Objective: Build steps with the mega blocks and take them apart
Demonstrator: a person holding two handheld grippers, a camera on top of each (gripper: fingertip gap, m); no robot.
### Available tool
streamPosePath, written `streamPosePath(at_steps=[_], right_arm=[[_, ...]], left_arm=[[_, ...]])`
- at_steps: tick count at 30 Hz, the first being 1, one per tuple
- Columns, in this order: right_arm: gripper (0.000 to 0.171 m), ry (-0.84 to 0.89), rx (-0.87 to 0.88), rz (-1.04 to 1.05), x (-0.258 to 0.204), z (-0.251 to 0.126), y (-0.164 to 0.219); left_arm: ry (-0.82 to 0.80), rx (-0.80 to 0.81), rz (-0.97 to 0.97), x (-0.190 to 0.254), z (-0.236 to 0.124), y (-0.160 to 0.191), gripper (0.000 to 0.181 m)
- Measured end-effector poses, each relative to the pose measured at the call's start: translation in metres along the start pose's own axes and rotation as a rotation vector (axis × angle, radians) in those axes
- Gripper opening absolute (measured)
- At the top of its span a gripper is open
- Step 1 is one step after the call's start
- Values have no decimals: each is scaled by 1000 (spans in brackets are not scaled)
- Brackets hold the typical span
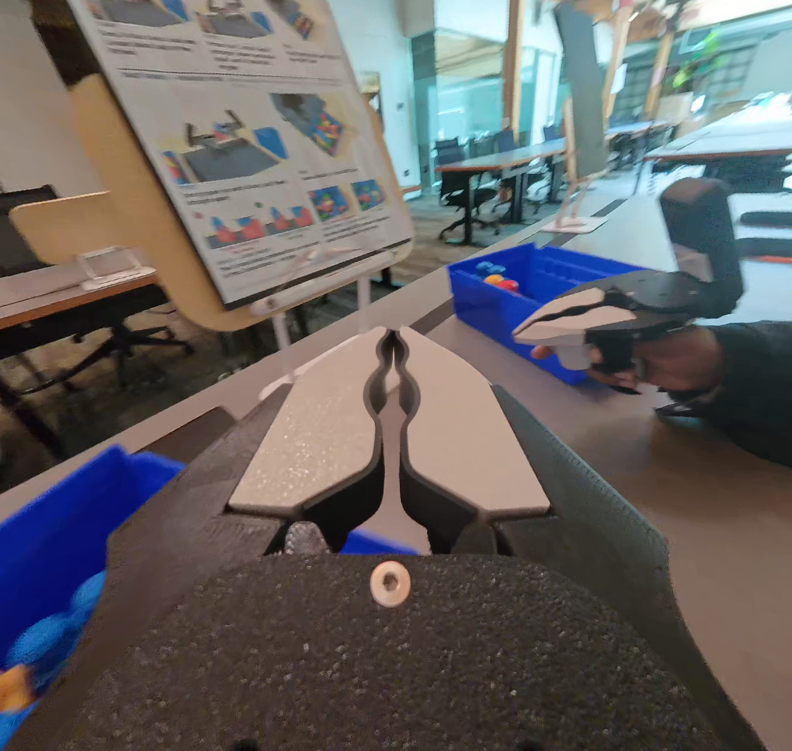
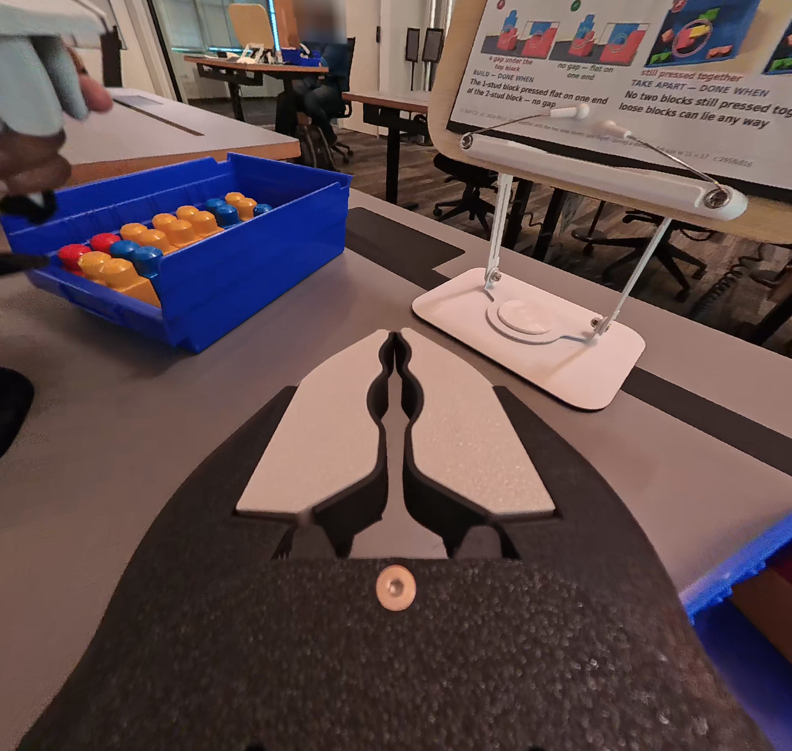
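Note:
My left gripper [image 1: 393, 336] hangs above the grey table [image 1: 643, 494], shut with its pads touching and nothing between them. My right gripper [image 2: 394, 337] is also shut and holds nothing; it also shows in the left wrist view [image 1: 520, 335], in a hand in front of a blue bin [image 1: 493, 306]. That bin holds a few blue, orange and red blocks [image 1: 499, 278]. A second blue bin [image 2: 257, 276] at the left of the right wrist view holds several orange, blue and red mega blocks [image 2: 180, 229]. This bin shows at the lower left of the left wrist view [image 1: 64, 537].
A white stand base [image 2: 531, 344] sits on the table ahead of my right gripper and carries a tilted instruction board [image 2: 621, 66]. The board also shows in the left wrist view [image 1: 240, 130]. Desks and office chairs stand beyond the table's far edge. My hands' fingertips stand some 20 centimetres from each other.

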State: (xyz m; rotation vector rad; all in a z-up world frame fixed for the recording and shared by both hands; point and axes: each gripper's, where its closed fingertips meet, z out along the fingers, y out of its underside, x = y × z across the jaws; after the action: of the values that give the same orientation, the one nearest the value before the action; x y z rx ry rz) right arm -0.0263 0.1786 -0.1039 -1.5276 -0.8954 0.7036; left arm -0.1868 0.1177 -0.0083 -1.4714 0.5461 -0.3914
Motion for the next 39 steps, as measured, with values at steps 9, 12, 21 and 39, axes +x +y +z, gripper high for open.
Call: streamPosePath(at_steps=[9, 12, 21, 39], right_arm=[[0, -31, -11, -5, -3, 1, 3], [0, -42, -18, -14, -6, 2, 5], [0, -72, -20, -31, -13, 2, 5], [0, -135, -54, -48, -23, 5, 15]], left_arm=[[-134, -433, 94, -115, -19, 24, 5], [-176, -611, 125, -152, -20, 50, 18], [-166, -1128, 169, -211, -38, 163, 49], [-49, -1362, 388, -222, -46, 224, 39]])
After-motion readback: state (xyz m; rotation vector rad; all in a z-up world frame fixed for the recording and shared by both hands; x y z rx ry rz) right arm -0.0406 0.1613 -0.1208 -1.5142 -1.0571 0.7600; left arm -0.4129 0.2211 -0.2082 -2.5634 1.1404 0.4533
